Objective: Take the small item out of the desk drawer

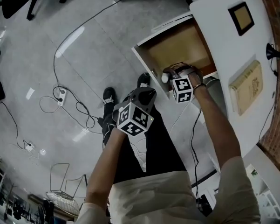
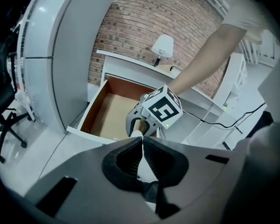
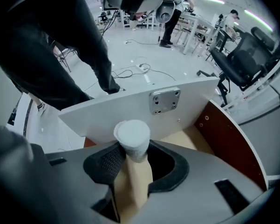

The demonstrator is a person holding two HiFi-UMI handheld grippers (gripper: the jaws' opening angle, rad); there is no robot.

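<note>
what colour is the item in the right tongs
Small item: white top, tan body; right gripper view.

A person is wearing a pale beige short-sleeved shirt (image 1: 149,195), black trousers (image 1: 164,141) and black shoes (image 1: 109,95), and is carrying a grey left gripper (image 2: 142,141) and a grey right gripper (image 3: 133,154), each bearing black textured jaw linings and a cube (image 1: 135,118) of black-and-white square markers.

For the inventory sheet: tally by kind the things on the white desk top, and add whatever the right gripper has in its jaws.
black frame: 1
book: 1
lamp: 1
small white-capped item, held in the right gripper: 1
Total: 4
</note>
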